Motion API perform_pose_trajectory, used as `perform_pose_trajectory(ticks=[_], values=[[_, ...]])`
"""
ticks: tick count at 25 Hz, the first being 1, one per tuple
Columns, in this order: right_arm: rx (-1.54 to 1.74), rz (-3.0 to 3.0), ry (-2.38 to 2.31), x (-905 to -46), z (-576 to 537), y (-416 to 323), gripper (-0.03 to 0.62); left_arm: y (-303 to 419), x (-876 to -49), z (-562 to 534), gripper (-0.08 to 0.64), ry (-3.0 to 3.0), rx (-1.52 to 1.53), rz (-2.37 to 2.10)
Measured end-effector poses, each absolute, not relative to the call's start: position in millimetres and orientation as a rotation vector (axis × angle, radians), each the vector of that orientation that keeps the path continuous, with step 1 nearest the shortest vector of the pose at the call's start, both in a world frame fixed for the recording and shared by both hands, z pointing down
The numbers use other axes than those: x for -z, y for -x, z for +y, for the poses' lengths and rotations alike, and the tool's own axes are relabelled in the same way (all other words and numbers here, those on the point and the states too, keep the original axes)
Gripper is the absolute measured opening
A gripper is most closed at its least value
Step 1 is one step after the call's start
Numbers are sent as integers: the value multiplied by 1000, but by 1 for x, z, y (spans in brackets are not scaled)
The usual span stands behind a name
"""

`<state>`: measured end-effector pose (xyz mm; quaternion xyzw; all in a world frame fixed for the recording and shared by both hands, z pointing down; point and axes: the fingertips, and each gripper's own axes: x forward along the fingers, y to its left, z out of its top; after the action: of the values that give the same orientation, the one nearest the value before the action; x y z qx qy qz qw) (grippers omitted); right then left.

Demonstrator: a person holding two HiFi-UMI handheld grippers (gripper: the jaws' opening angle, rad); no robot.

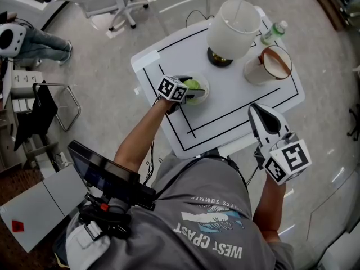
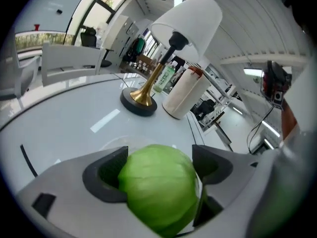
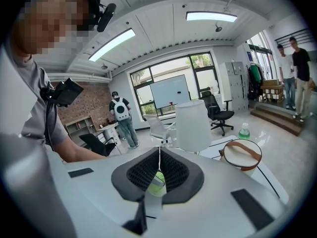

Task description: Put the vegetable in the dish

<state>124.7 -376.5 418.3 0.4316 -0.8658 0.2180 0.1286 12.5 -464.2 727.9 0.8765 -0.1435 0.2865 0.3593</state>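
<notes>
Sitting in the dish (image 1: pixel 206 92), green cabbage (image 2: pixel 158 187) between wide-apart jaws of left gripper (image 2: pixel 159 158)

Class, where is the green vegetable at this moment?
In the head view, the green vegetable is at the table's left side, between the left claw's jaws, in or just over the clear dish, left of the lamp.
</notes>
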Motion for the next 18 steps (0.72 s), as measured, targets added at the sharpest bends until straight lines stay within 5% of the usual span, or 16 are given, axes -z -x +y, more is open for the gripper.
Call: perform_pose_trajectory(ticks=[4, 18], values=[[-641, -2515, -1253, -422, -376, -124, 8, -11, -721, -490, 434, -2390, -648, -552], [-608, -2522, -1253, -414, -370, -109, 8, 15, -621, -527, 436, -2545, -217, -840]])
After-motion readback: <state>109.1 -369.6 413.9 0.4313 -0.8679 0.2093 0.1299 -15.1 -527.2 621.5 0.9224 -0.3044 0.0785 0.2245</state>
